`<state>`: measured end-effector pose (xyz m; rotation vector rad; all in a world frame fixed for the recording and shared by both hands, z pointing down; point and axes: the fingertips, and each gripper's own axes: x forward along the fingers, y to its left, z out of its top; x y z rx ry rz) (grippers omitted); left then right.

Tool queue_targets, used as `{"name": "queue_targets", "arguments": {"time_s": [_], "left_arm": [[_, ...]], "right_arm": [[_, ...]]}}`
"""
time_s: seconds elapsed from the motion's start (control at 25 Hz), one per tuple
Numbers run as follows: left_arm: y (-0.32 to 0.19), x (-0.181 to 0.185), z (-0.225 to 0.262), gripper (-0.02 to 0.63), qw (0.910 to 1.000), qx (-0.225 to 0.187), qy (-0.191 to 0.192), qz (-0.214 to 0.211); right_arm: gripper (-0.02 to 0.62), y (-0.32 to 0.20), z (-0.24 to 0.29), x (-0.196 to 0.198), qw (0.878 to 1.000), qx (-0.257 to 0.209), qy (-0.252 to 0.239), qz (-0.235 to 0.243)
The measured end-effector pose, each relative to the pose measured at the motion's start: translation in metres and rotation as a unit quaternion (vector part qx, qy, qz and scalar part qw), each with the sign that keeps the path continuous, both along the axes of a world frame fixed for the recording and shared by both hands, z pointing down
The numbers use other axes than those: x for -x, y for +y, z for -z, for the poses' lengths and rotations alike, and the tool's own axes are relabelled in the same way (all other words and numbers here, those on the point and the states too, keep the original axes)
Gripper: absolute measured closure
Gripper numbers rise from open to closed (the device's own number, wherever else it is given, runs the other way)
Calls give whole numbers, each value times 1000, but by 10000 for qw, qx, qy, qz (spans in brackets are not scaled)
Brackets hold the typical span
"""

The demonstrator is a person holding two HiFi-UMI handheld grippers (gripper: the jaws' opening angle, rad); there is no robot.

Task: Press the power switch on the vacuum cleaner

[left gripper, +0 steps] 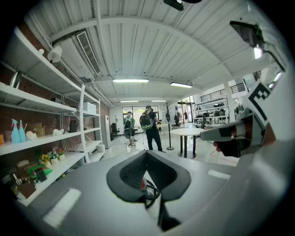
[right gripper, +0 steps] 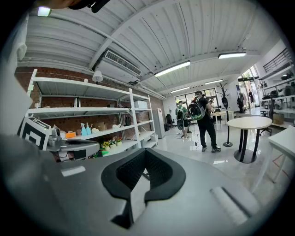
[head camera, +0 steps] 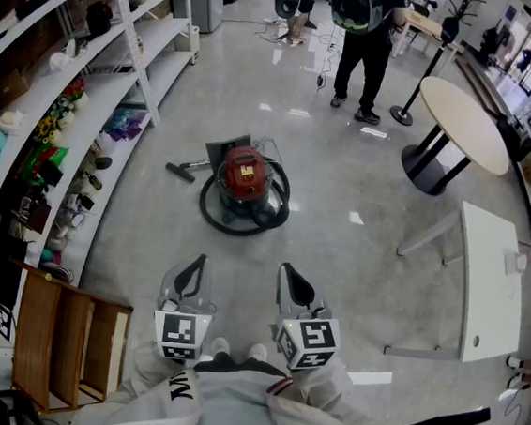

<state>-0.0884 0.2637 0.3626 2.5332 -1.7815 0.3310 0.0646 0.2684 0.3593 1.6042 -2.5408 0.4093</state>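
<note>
Here, your left gripper (head camera: 198, 266) and right gripper (head camera: 287, 275) are both closed and empty, side by side, well short of the red vacuum cleaner (head camera: 244, 178) on the floor (head camera: 346, 253).

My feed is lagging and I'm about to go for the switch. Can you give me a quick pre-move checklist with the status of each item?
1. Vacuum cleaner in sight: ok, on the floor ahead, hose coiled round it.
2. Power switch located: cannot tell, too small to pick out on the red top.
3. Left gripper free: ok, shut, holds nothing.
4. Right gripper free: ok, shut, holds nothing.
5. Gripper at the vacuum cleaner: not ok, both are well short of it.
6. Way clear: ok, only floor between; the standing person is far beyond.
</note>
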Motion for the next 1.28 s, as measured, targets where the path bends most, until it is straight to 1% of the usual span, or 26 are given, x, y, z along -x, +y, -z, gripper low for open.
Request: {"name": "queue_targets", "arguments": {"time_s": [0.84, 1.0, 1.28], "left_arm": [[6, -17, 7, 606, 9999, -19, -55, 96], [6, -23, 7, 606, 9999, -21, -57, 133], [5, -41, 11, 606, 9998, -100, -72, 164]], "right_arm": [[595, 4, 5, -16, 9999, -68, -89, 102], [595, 3, 4, -19, 9997, -76, -108, 227], [595, 2, 5, -36, 9995, -99, -126, 259]]}}
